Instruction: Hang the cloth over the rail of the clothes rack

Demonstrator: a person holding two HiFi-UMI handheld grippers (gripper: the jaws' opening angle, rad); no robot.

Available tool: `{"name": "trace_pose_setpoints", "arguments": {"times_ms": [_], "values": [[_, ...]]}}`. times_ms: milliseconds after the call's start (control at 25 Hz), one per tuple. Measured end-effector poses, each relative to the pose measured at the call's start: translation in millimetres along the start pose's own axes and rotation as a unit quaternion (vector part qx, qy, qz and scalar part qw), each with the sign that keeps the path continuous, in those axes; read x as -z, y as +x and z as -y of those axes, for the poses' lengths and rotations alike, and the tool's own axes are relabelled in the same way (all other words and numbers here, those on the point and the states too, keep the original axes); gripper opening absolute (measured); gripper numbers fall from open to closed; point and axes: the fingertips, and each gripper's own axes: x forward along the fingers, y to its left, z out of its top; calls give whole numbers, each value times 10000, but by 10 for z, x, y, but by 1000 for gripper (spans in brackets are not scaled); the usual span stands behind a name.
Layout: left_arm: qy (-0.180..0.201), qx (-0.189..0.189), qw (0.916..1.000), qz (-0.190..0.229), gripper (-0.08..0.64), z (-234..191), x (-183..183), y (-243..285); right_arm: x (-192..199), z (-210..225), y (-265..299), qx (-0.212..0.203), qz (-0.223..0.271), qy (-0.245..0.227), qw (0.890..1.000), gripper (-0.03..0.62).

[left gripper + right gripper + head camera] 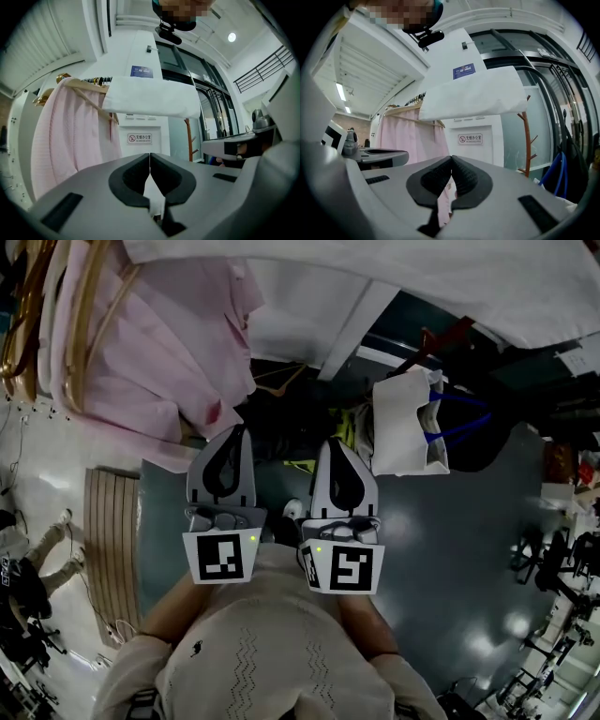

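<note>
A white cloth (150, 96) lies draped over the rack's rail, seen ahead and above in both gripper views (473, 93) and across the top of the head view (422, 277). The rail itself is hidden beneath it. My left gripper (234, 432) and right gripper (337, 442) are side by side close to my chest, below the cloth and apart from it. The left gripper's (150, 154) jaws meet with nothing between them. On the right gripper (452, 158) the tips also touch, and they hold nothing.
Pink garments (141, 343) hang on wooden hangers (75, 86) left of the cloth. A white bag with blue handles (403, 423) hangs to the right, near a wooden coat stand (527, 136). A slatted wooden board (112, 540) lies on the floor at left.
</note>
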Motion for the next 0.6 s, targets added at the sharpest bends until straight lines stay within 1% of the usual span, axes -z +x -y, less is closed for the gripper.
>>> {"name": "trace_pose_setpoints", "arguments": {"times_ms": [160,320,440,600], "values": [[46,88,9999,-63,14,-20,-26,-90,-20,-54,-60,76,-50,100,9999,18],[38,198,9997,-149,14,4,67,-132,26,-81,-116,181,-49,112,9998,18],[28,273,9995,-156,14,177,97,-66,62,103,-142,261,-95,91,9996,18],[181,349,9991,-168,14,450,-6,46,-45,412,-175,350,-119,79,9993,18]]}}
